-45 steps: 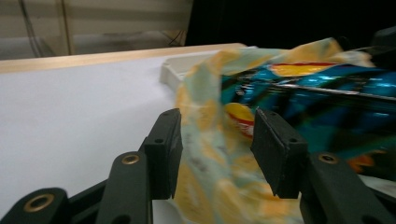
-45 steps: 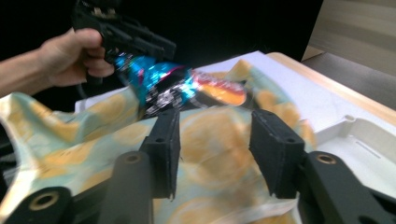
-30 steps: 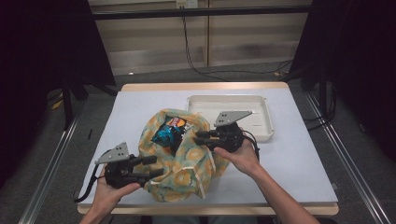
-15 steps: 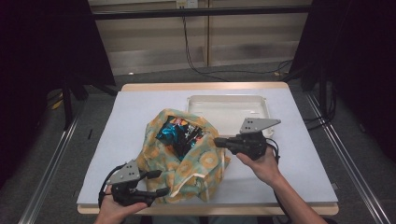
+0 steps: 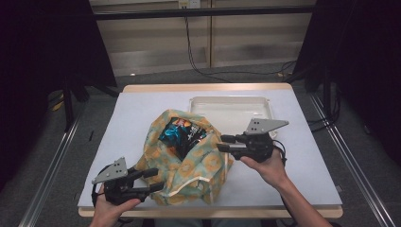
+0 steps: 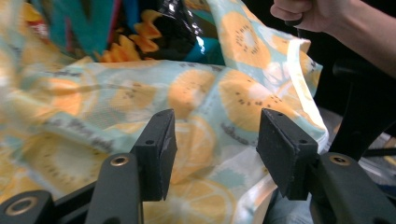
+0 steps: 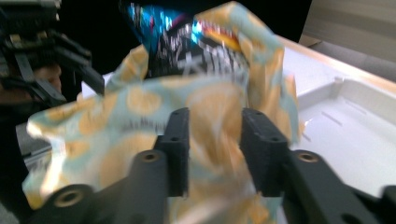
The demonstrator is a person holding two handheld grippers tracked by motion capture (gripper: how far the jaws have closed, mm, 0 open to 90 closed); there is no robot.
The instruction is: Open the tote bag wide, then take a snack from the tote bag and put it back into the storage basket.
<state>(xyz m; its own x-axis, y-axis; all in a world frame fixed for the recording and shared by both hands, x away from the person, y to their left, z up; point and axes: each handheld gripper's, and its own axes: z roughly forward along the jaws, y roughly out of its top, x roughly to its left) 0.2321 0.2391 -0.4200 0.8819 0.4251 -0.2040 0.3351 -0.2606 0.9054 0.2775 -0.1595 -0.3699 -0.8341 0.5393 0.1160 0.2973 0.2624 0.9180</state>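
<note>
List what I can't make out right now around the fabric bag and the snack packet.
- Snack packet: its lower part, hidden inside the fabric bag in the high view.
- Packet lettering: blurred in the right gripper view.
- Left gripper: whether its pads press the cloth; high view too small, the left gripper view shows cloth behind them.
</note>
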